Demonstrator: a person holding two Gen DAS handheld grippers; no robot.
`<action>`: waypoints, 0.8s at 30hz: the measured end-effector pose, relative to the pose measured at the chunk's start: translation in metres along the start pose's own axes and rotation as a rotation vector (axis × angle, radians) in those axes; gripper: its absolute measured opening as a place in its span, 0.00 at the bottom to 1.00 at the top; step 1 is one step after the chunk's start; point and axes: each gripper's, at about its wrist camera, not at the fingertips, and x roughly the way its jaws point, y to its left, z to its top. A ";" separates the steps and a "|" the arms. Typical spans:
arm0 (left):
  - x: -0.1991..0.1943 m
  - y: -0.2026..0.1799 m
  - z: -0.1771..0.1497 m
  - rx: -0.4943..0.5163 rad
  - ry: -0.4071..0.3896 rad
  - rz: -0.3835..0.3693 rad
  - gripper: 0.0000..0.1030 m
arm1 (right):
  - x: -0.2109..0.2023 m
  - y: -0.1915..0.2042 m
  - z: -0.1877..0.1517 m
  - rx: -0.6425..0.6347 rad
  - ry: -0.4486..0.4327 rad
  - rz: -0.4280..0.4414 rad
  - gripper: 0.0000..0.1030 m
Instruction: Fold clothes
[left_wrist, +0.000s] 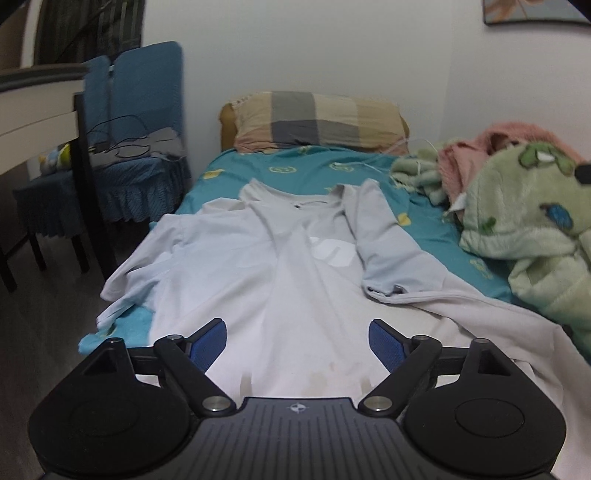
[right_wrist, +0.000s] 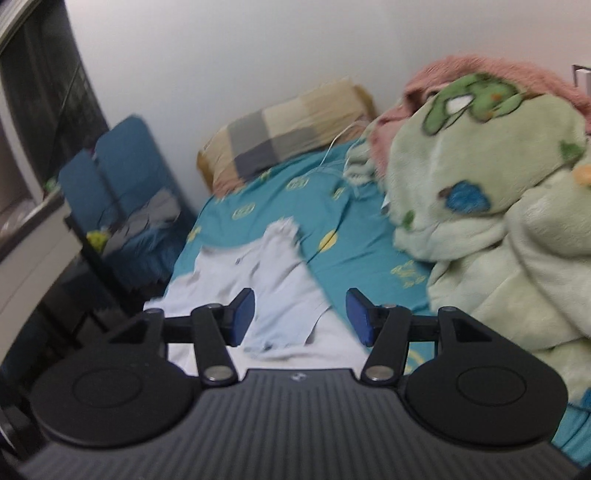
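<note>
Pale grey shirt (left_wrist: 280, 258) spread on the teal bed sheet (left_wrist: 436, 221), one sleeve folded inward | left claw (left_wrist: 297, 345) angled downward over the shirt's hem, jaws wide, nothing between | right claw (right_wrist: 300, 317) tilted down above the shirt, jaws apart, released | green blanket (right_wrist: 480, 206) beside

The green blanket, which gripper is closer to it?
Right. The right gripper hangs just beside the green blanket; the left gripper is over the white shirt, farther from it.

Shirt (left_wrist: 280, 258), pillow (left_wrist: 317, 122), blankets (left_wrist: 528, 221) on bed (left_wrist: 436, 225)
</note>
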 end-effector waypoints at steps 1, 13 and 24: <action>0.007 -0.010 0.004 0.028 -0.001 -0.009 0.80 | 0.001 -0.007 0.002 0.011 -0.019 -0.014 0.55; 0.174 -0.159 0.075 0.444 0.065 -0.162 0.45 | 0.036 -0.062 -0.005 0.157 0.009 -0.081 0.58; 0.180 -0.124 0.118 0.214 -0.037 -0.219 0.01 | 0.049 -0.069 -0.006 0.200 0.037 -0.056 0.58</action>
